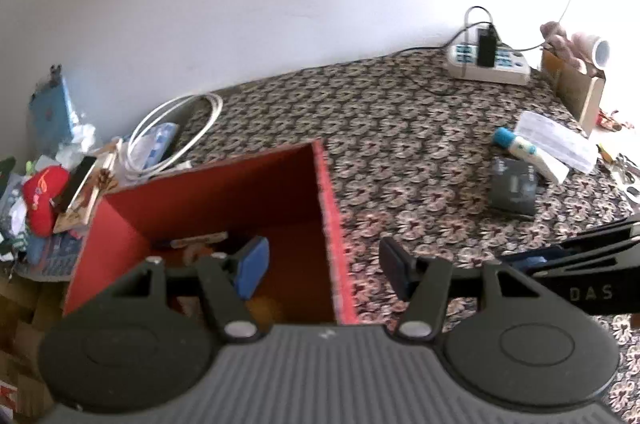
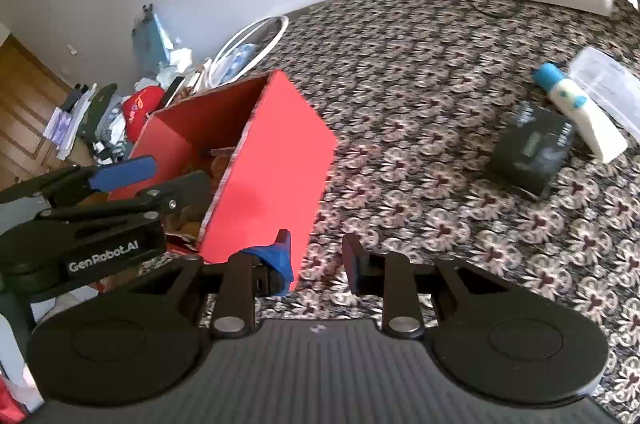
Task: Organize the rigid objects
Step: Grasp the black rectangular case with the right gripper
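Left wrist view: left gripper (image 1: pixel 324 264) straddles the red box's (image 1: pixel 224 191) right wall, fingers apart, empty. Right gripper (image 2: pixel 316 260), fingers parted, holds nothing — likely between picks. Next calls for reaching the tube (image 2: pixel 576 107) at right, lying flat, blue cap toward upper left — beside the black box (image 2: pixel 532 151).

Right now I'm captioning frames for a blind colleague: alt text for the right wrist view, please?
An open red box sits on a floral-patterned tablecloth, with the empty right tongs just before its near corner. The left tongs hang over the box; a dark box and blue-capped bottle lie right.
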Available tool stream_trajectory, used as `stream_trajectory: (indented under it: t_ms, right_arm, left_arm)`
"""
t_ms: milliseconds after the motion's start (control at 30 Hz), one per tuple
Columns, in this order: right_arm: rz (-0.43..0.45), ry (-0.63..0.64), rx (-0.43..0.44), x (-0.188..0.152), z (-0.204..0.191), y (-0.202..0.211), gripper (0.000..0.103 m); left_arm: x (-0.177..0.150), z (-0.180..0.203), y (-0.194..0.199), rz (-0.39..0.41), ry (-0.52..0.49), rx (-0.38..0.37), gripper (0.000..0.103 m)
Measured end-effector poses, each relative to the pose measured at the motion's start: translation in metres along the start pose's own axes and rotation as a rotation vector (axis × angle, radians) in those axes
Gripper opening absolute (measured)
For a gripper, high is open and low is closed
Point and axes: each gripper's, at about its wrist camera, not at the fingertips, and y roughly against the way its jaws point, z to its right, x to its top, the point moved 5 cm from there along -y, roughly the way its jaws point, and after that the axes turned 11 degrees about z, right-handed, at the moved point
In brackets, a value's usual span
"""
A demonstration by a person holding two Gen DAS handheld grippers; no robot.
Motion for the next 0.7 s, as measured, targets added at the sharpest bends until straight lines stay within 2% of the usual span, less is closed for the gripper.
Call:
stream_trajectory:
  t_ms: [433, 700]
  right_arm:
    - [0.027, -0.104, -0.061, -0.013, 0.076, 0.032, 0.01]
    - [0.066, -0.141, -0.192, -0.007, 0.134, 0.039, 0.01]
  left_arm:
    - [-0.002, 0.081, -0.011, -0.02, -0.056, -0.108, 0.061]
    - [-0.013, 0.119, -0.05, -0.016, -0.004, -0.283, 0.061]
